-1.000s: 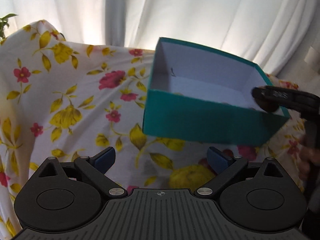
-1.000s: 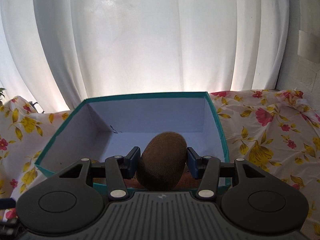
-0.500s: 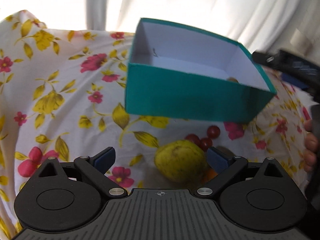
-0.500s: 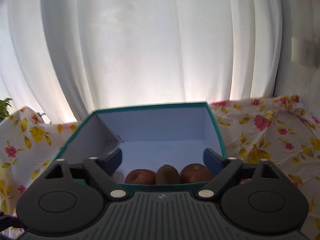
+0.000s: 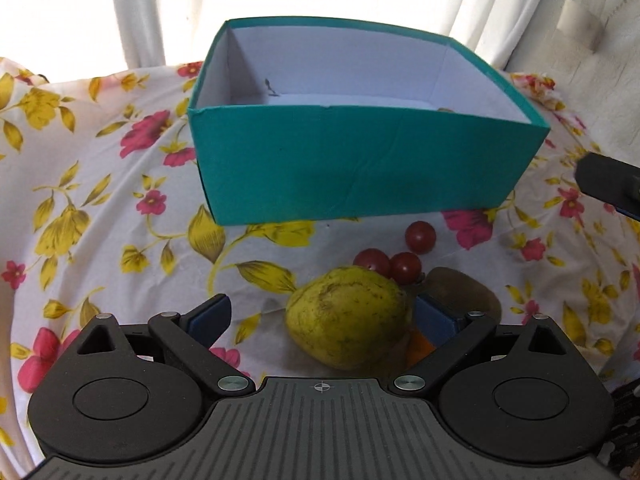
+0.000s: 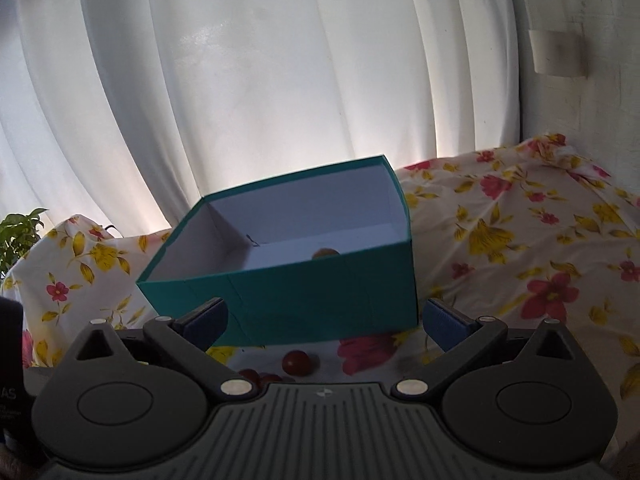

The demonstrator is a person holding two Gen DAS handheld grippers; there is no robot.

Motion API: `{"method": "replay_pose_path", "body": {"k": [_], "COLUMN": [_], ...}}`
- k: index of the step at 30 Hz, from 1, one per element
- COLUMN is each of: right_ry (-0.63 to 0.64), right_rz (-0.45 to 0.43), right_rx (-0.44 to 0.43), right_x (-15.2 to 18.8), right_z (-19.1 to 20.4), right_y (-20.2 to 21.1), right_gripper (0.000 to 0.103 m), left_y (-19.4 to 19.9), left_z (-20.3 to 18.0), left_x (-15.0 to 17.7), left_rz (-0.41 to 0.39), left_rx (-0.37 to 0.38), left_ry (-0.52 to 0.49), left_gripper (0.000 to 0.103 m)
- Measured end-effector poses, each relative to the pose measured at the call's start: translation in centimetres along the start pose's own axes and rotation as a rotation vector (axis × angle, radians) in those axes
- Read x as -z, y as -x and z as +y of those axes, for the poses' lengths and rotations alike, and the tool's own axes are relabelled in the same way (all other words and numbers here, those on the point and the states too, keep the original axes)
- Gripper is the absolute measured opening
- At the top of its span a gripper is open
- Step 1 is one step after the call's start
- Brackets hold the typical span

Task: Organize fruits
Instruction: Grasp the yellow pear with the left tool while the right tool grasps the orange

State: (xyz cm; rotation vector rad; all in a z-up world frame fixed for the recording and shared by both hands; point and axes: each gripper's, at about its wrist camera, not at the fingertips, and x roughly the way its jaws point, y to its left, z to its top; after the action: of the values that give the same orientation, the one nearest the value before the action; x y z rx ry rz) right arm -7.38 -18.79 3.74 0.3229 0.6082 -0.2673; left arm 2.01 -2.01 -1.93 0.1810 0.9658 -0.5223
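A teal box with a white inside stands on the flowered cloth; it also shows in the right wrist view, with the top of a brown fruit just visible inside. In front of it lie a yellow-green pear, three red cherry tomatoes, a brown kiwi and a bit of an orange fruit. My left gripper is open, with the pear between its fingers near the right one. My right gripper is open and empty, in front of the box.
White curtains hang behind the table, and a wall stands at the right. A green plant is at the far left. The flowered cloth spreads left and right of the box.
My right gripper opened, let the kiwi go into the box, and drew back and down. My left gripper moved toward the loose fruit, so the pear now lies between its fingers.
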Motion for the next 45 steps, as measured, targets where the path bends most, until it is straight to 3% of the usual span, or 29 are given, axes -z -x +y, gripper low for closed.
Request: {"method": "replay_pose_path", "body": {"k": [7, 12, 16, 20, 27, 32, 35, 40, 45], "right_ry": [0.000, 0.017, 0.037, 0.038, 0.085, 0.107, 0.125, 0.156, 0.181], "right_rz": [0.020, 0.047, 0.067, 0.081, 0.099, 0.122, 0.127, 0.122, 0.161], "right_rx": [0.008, 0.005, 0.011, 0.014, 0.036, 0.034, 0.036, 0.035, 0.026], "right_x": [0.5, 1.2, 1.7, 2.1, 2.9, 3.5, 3.8, 4.5, 5.5], "right_z": [-0.1, 0.2, 0.5, 0.6, 1.5, 2.3, 2.7, 3.2, 4.0], "right_y": [0.1, -0.2, -0.3, -0.4, -0.8, -0.9, -1.0, -0.9, -1.3], "right_gripper": [0.103, 0.103, 0.103, 0.103, 0.103, 0.103, 0.103, 0.103, 0.103], "left_y": [-1.8, -3.4, -4.0, -4.3, -4.3, -4.1, -4.0, -3.8, -1.2], "left_z": [-0.7, -0.6, -0.5, -1.0, -0.5, -0.7, -0.9, -0.5, 1.2], "left_x": [0.0, -0.2, 0.1, 0.5, 0.1, 0.2, 0.2, 0.0, -0.3], "left_rz": [0.008, 0.052, 0.060, 0.040, 0.016, -0.003, -0.026, -0.013, -0.057], "left_rx": [0.028, 0.073, 0.057, -0.028, 0.000, 0.017, 0.043, 0.042, 0.028], "left_ry": [-0.039, -0.016, -0.031, -0.137, -0.110, -0.144, -0.161, -0.140, -0.077], "left_gripper": [0.101, 0.094, 0.093, 0.089, 0.083, 0.077, 0.067, 0.066, 0.066]}}
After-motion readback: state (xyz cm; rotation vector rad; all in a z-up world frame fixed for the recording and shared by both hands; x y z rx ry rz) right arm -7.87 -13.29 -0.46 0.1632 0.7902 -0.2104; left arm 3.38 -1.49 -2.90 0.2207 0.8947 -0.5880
